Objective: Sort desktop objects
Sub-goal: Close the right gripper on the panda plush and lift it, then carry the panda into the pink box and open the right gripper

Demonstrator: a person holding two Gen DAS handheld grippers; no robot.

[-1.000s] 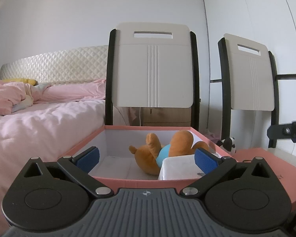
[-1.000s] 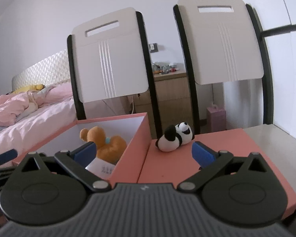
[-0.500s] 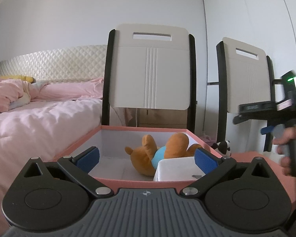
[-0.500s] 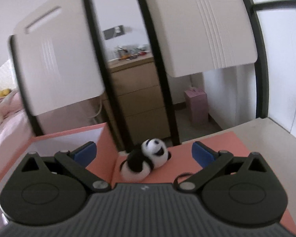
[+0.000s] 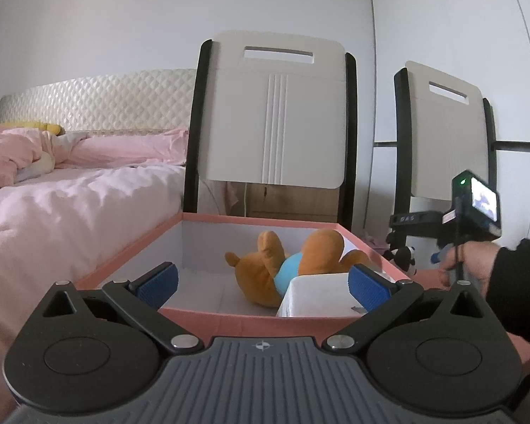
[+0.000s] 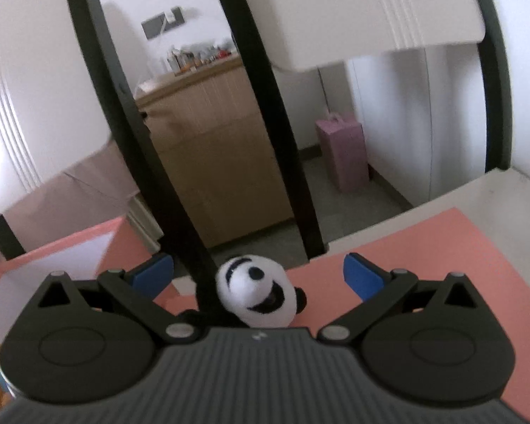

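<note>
A small plush panda (image 6: 256, 295) lies on the pink box lid (image 6: 424, 247), between the open blue pads of my right gripper (image 6: 258, 275); the pads stand apart from it on both sides. In the left wrist view the panda (image 5: 402, 258) shows just right of the pink box (image 5: 229, 319), with the right gripper (image 5: 433, 256) and its hand beside it. My left gripper (image 5: 261, 284) is open and empty at the box's near wall. Inside the box lie an orange plush bear (image 5: 286, 265) and a white carton (image 5: 318, 296).
Two white chairs with black frames (image 5: 275, 113) (image 5: 448, 134) stand behind the table. A bed with pink bedding (image 5: 70, 183) is to the left. A wooden dresser (image 6: 215, 148) and a pink bag (image 6: 346, 152) stand beyond. The white tabletop (image 6: 494, 190) shows at right.
My right gripper has moved forward and down onto the panda, which now sits between its open pads. My left gripper has stayed near the box front, shifting only slightly.
</note>
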